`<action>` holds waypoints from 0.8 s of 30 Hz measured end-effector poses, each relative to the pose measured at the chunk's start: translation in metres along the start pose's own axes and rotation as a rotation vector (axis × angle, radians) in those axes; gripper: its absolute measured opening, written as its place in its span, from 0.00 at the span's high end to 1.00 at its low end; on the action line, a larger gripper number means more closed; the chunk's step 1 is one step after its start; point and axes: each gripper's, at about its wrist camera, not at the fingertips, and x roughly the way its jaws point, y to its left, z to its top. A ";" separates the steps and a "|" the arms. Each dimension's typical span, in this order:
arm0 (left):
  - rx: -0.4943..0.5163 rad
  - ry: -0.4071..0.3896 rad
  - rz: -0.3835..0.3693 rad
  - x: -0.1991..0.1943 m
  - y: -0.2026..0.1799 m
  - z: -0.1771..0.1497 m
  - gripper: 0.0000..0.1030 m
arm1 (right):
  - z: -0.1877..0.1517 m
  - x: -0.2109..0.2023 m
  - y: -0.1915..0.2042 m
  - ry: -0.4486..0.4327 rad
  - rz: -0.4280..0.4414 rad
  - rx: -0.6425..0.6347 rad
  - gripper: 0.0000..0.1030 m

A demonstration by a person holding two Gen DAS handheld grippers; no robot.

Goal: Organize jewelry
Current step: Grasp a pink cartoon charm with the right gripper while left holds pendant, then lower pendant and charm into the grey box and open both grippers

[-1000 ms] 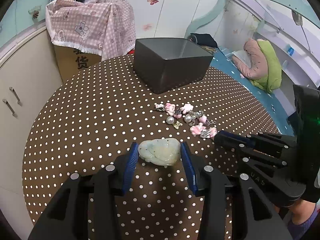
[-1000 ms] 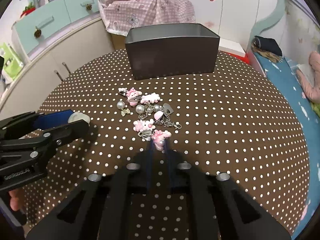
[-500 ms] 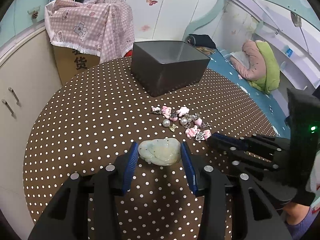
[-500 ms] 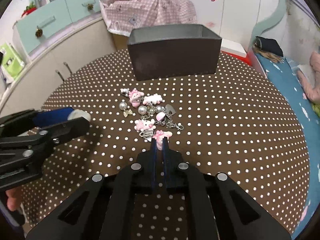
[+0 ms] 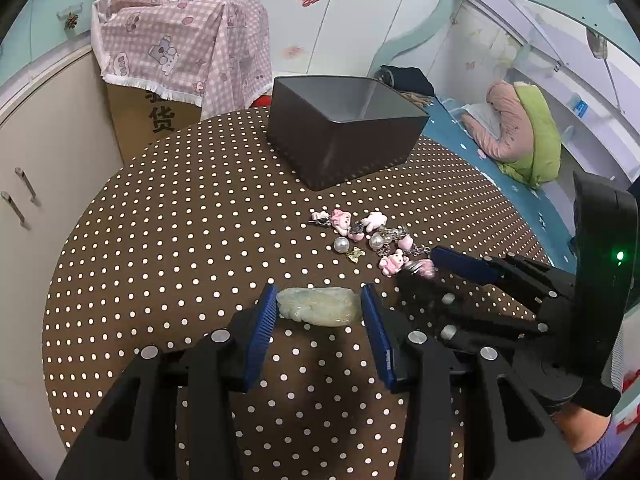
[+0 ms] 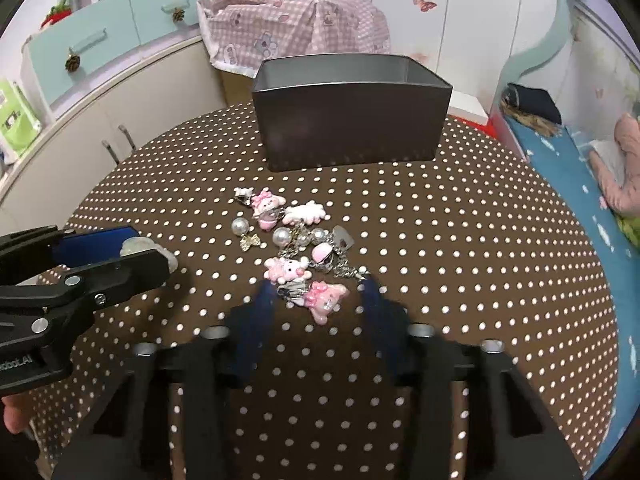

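My left gripper [image 5: 318, 294] is shut on a pale green jade pendant [image 5: 316, 312], holding it just above the dotted tablecloth [image 5: 180, 248]. In the right wrist view the left gripper [image 6: 148, 250] sits at the left with the pendant [image 6: 136, 245] peeking out between its fingers. A cluster of pink charms, pearls and chains [image 6: 292, 236] lies mid-table. My right gripper [image 6: 317, 290] is at the cluster's near edge. Its jaws are opening, and a pink bear charm [image 6: 326, 300] lies between them, untouched by the pads. A dark grey open box [image 6: 348, 128] stands behind the cluster.
The round table's edge [image 5: 60, 264] drops to cream cabinets [image 5: 36, 168] on the left. On the right is a bed with a blue sheet [image 6: 580, 184]. Behind the table a carton stands under a pink checked cloth [image 5: 180, 52]. Bare cloth lies to the right of the charms.
The right gripper's jaws were shut at the pink bear charm and now stand apart on either side of it. The left gripper still holds the pendant in about the same place.
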 end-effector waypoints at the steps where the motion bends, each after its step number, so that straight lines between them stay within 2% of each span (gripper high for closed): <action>1: 0.000 0.000 -0.002 0.000 0.000 0.000 0.60 | 0.000 0.000 -0.001 0.002 0.005 -0.001 0.73; 13: 0.026 -0.020 -0.019 -0.006 -0.009 0.006 0.60 | -0.014 -0.017 -0.008 -0.007 0.015 0.012 0.74; 20: 0.047 -0.047 -0.037 -0.014 -0.018 0.020 0.60 | -0.008 -0.037 -0.017 -0.053 0.016 0.025 0.74; 24: 0.073 -0.079 -0.049 -0.020 -0.027 0.038 0.60 | 0.007 -0.052 -0.025 -0.095 0.015 0.030 0.74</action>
